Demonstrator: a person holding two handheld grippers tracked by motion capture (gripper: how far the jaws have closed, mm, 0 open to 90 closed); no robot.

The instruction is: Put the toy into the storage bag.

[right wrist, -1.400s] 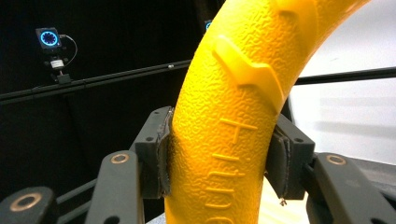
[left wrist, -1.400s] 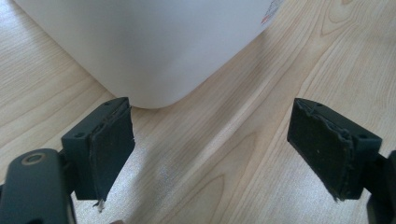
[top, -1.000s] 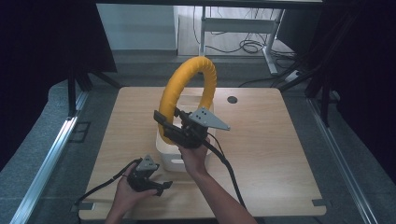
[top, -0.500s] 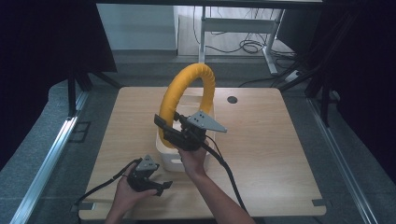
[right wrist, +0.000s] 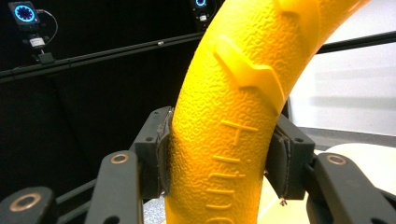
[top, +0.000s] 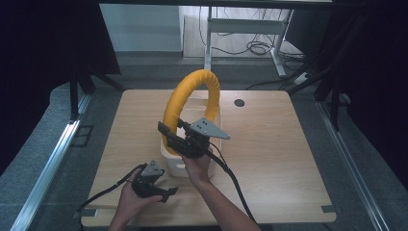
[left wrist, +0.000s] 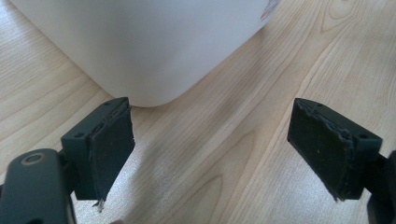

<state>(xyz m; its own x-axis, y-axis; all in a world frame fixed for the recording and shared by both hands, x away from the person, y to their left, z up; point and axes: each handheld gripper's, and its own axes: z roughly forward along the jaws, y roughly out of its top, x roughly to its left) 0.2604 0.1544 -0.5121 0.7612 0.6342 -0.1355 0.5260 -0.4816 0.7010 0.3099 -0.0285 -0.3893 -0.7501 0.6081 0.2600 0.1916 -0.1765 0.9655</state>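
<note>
Standing on the wooden bench [top: 269, 144], a white bin [top: 174, 163] serves as the landmark here, and a thick yellow ring [top: 190, 98] rises out of it like an arch, its far leg dropping into the bin's far end and its near leg held just above the bin's near rim. Against the pictures from a second ago, little has moved: the ring and the hand on it have shifted only slightly, and the ring is neither lowered into the bin nor lifted clear of it. My judgement is that the work is in a holding or slow-adjusting phase, with the ring being steered while the bin stays put.

The right hand-held gripper [right wrist: 219, 158] is clamped on the ring's near leg, just above the bin; in the right gripper view both pads [right wrist: 164, 156] press flat against the textured yellow surface, closed only as far as the ring's thickness allows.

The left hand-held gripper [top: 155, 185] sits low on the bench just in front of the bin's near corner. In the left gripper view its jaws stand wide apart with bare wood between them, gripping nothing and not touching the bin.
</note>
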